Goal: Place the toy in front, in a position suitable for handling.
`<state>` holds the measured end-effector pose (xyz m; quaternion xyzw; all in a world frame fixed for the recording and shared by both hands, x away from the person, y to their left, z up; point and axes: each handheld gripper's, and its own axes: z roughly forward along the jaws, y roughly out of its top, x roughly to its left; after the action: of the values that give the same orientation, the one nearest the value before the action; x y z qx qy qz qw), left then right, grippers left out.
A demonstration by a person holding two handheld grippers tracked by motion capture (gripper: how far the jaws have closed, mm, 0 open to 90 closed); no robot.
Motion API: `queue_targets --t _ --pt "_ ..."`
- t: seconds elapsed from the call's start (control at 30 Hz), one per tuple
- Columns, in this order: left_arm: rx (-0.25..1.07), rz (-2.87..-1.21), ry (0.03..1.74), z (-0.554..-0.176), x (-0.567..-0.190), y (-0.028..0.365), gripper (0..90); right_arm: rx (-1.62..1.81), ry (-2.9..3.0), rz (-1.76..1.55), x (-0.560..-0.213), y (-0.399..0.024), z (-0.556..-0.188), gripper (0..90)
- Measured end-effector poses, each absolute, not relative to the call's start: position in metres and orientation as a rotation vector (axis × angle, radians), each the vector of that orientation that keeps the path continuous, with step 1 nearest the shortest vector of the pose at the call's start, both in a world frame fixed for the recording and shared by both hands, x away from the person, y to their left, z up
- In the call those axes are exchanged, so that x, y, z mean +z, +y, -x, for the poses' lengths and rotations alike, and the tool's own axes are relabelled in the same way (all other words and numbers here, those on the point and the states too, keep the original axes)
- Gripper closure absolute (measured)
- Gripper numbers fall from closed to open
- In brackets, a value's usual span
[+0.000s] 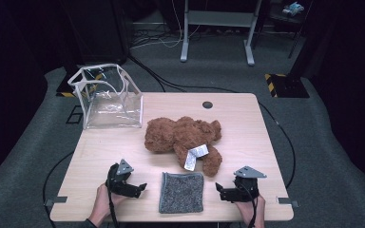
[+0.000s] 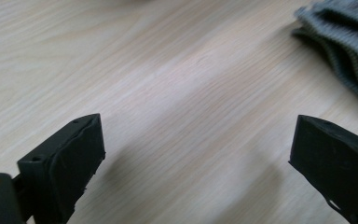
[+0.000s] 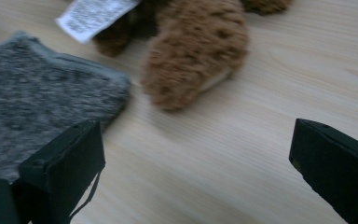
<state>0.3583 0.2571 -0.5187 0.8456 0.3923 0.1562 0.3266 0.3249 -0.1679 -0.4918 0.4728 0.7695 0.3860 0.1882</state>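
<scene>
Two spread, empty grippers, left gripper (image 1: 140,187) and right gripper (image 1: 220,191), flank the grey cloth's (image 1: 181,192) side edges

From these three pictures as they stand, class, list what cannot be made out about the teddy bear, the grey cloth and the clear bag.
- Teddy bear: face not readable in the high view, too small; the right gripper view cuts it off at the top edge.
- White tag: print blurred in the right gripper view, too small from above.
- Grey cloth: how many layers, unclear; the left gripper view catches just a blurred corner.
- Clear bag: contents uncertain through glare.
</scene>
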Motion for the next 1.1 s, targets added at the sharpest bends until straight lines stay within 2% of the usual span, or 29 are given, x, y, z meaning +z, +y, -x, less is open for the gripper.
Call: queue_targets --t 0.47,0.77,0.97,1.1 --pt "0.456 -2.196 1.093 -0.366 -0.527 0.277 0.0 1.142 2.368 -1.099 -0.495 -0.103 -0.326 3.8" --pt "0.471 -2.165 1.091 -0.366 -0.529 0.279 0.0 1.125 2.481 -0.971 -0.5 -0.065 -0.328 8.4" --pt "0.473 -2.132 1.101 -0.365 -0.531 0.28 0.0 1.069 2.53 -0.954 -0.514 -0.057 -0.334 17.0" --pt "0.474 -2.132 1.101 -0.365 -0.531 0.28 0.0 1.06 2.524 -0.933 -0.521 -0.059 -0.331 27.9"
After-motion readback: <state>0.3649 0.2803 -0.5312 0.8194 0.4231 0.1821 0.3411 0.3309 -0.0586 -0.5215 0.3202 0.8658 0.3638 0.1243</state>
